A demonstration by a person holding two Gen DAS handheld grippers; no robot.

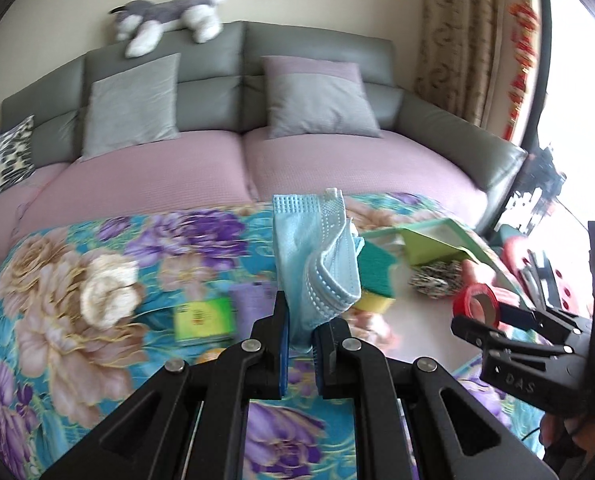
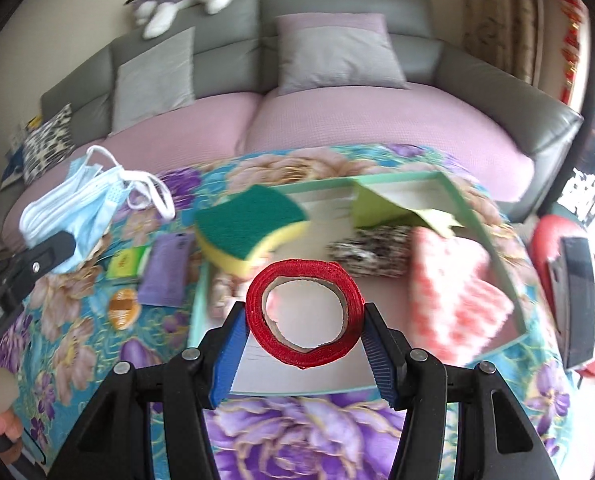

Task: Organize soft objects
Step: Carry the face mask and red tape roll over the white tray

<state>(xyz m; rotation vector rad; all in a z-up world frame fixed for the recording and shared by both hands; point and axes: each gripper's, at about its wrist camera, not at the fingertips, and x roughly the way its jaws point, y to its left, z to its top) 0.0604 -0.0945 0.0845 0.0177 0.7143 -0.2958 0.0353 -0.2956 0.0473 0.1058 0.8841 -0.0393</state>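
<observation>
In transit: our left gripper point(image 1: 299, 344) clamps a crumpled pale-blue pleated face mask point(image 1: 313, 256), our right gripper point(image 2: 303, 354) clamps a red tape roll point(image 2: 303, 316); next, lowering both into the mint-rimmed shallow tray point(image 2: 513, 280) ahead.

The right gripper point(image 2: 303, 334) clamps a red tape roll point(image 2: 303, 314) above a mint tray point(image 2: 493, 240) holding a sponge point(image 2: 249, 224).

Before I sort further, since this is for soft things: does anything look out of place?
Yes. The right gripper holds a red tape roll, a stiff ring rather than a soft item. The sponge sits tilted over the tray's left edge, half in, half out.
</observation>
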